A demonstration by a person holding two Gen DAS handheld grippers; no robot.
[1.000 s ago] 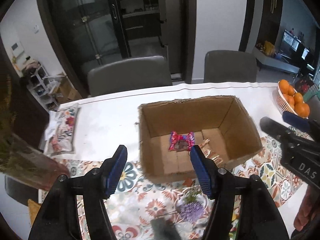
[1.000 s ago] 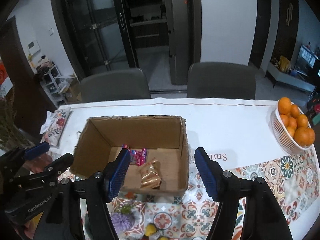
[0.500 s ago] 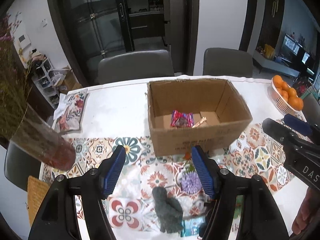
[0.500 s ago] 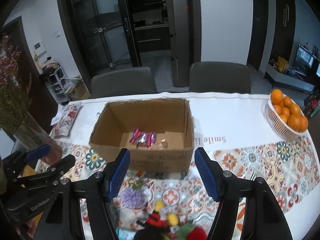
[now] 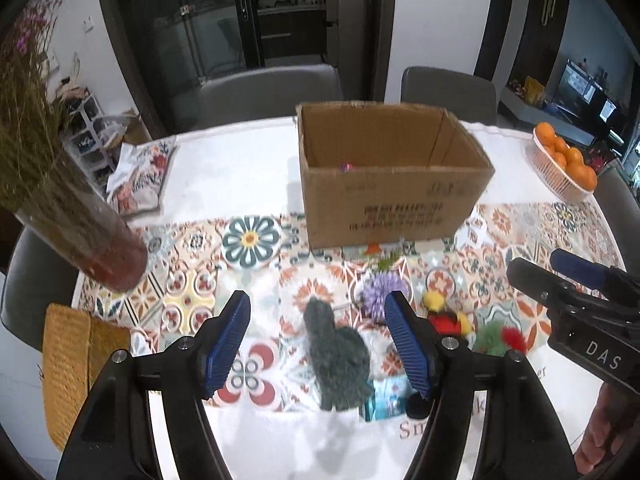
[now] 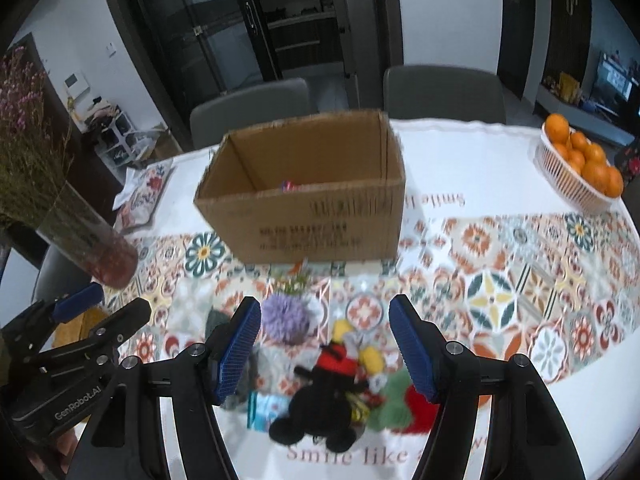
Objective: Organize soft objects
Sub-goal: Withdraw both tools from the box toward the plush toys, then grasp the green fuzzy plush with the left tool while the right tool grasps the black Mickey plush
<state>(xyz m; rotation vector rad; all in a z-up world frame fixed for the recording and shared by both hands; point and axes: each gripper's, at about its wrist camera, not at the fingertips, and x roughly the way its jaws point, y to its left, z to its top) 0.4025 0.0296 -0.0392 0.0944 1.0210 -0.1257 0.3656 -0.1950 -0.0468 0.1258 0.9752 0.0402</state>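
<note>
Soft toys: a little pile lies low in the middle of both views, on the patterned part of the surface (image 5: 256, 168), in front of the box and not yet packed.
Dark green fuzzy toy (image 5: 336, 354): it lies right between the fingers of the left gripper (image 5: 318, 344), which I think is lined up to take it.
Purple pompom (image 5: 380, 292): just behind the green toy, near the box's front wall.
Black doll with red hat (image 6: 324, 396): it lies between the fingers of the right gripper (image 6: 324, 350), so it looks like that gripper's pick.
Red and green fluffy toy (image 6: 404, 400): touching the doll, lower right of the right view.
Blue packet (image 5: 386, 396): tucked by the green toy's lower edge.
Left gripper: wide open, holding nothing, above the pile.
Right gripper: wide open too, holding nothing.
Cardboard box (image 5: 394, 184): stands open-topped in the upper middle, just behind the pile, so the toys have a short trip. A bit of pink wrapper (image 6: 287, 186) peeks over its front edge.
Step in hand: I judge it is reaching for the next toy.
Vase of dried flowers (image 5: 86, 232): left side, near the left gripper's path, so it could get bumped.
Basket of oranges (image 6: 580, 168): far right, well apart from the toys.
Flowery pouch (image 5: 142, 180): upper left, beside the box.
</note>
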